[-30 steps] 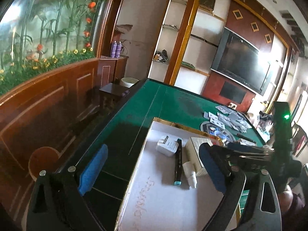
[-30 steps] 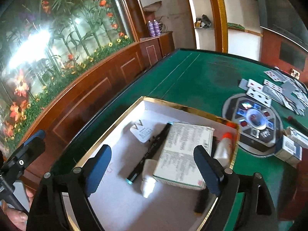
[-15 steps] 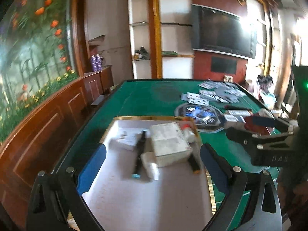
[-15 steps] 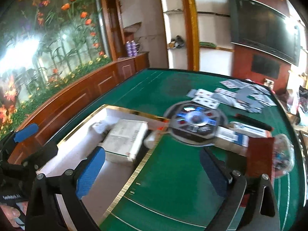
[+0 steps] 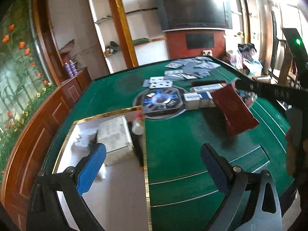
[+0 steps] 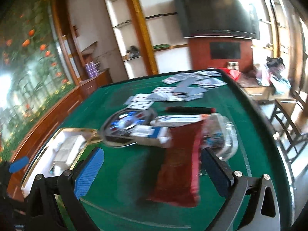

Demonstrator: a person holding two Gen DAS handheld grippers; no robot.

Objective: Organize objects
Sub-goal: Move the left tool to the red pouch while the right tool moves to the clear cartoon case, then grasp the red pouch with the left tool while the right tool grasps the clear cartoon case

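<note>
Currently the dark red booklet (image 6: 179, 165) lies on the green table (image 6: 119, 198), long axis running away from the right gripper (image 6: 152, 170), sitting between its wide-spread jaws, pads not touching. Right is nearer. Left gripper (image 5: 153, 166) also spread, empty, straddling the gold edge of the white tray (image 5: 123, 188), booklet off to its right.

Matt green felt covers the worktop (image 5: 182, 144), where a gold-foil-edged white cardboard tray (image 5: 145, 173) holds a paper-wrapped box (image 5: 113, 134), beside a glossy dark-red pouch (image 6: 179, 169), glossy playing cards (image 5: 184, 71) and a clear plastic tub (image 6: 227, 136), before polished wood panelling (image 5: 38, 127).
</note>
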